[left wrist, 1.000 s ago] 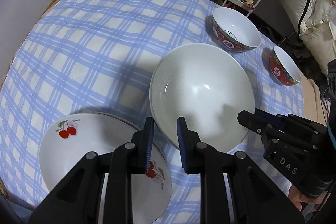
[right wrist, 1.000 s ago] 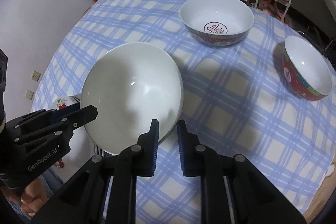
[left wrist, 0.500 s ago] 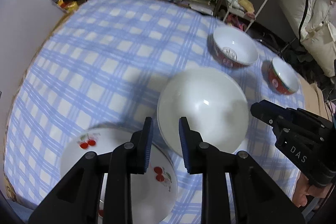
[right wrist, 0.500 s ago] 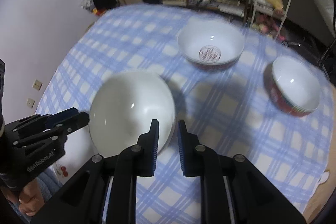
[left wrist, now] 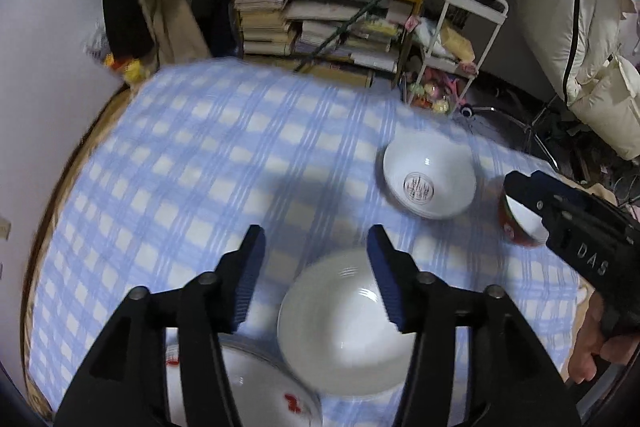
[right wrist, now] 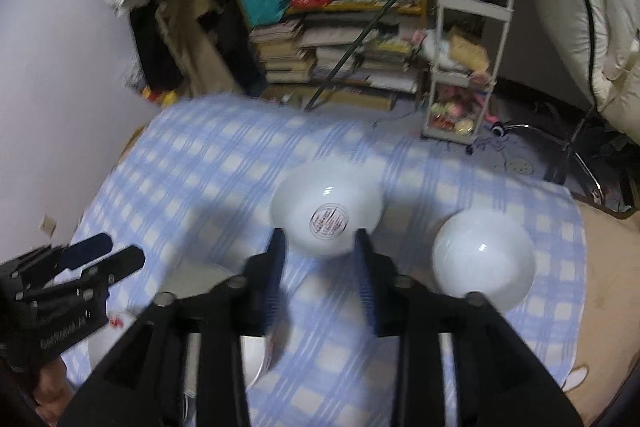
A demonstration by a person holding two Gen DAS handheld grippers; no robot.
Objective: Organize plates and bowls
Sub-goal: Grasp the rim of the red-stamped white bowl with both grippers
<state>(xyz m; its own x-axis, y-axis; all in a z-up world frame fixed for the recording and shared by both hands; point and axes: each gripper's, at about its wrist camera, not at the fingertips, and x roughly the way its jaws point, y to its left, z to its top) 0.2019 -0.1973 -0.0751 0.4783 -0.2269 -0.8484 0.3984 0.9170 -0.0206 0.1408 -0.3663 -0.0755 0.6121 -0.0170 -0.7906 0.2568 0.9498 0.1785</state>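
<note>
Left to right. The cherry plate (left wrist: 256,393) lies at the near left edge of the checked tablecloth (left wrist: 192,163), the plain white bowl (left wrist: 344,327) just beside it. The left gripper (left wrist: 316,267) hangs above both, its jaws just opened wide with nothing between them. Farther right sit the stamped bowl (right wrist: 326,215) and the small red-sided bowl (right wrist: 484,259), apart. The right gripper (right wrist: 320,267), jaws also just spread and empty, points toward the stamped bowl. Risk, as a judgement: glazed rims are slippery, so a shallow pinch could let a bowl tip and strike its neighbour.
</note>
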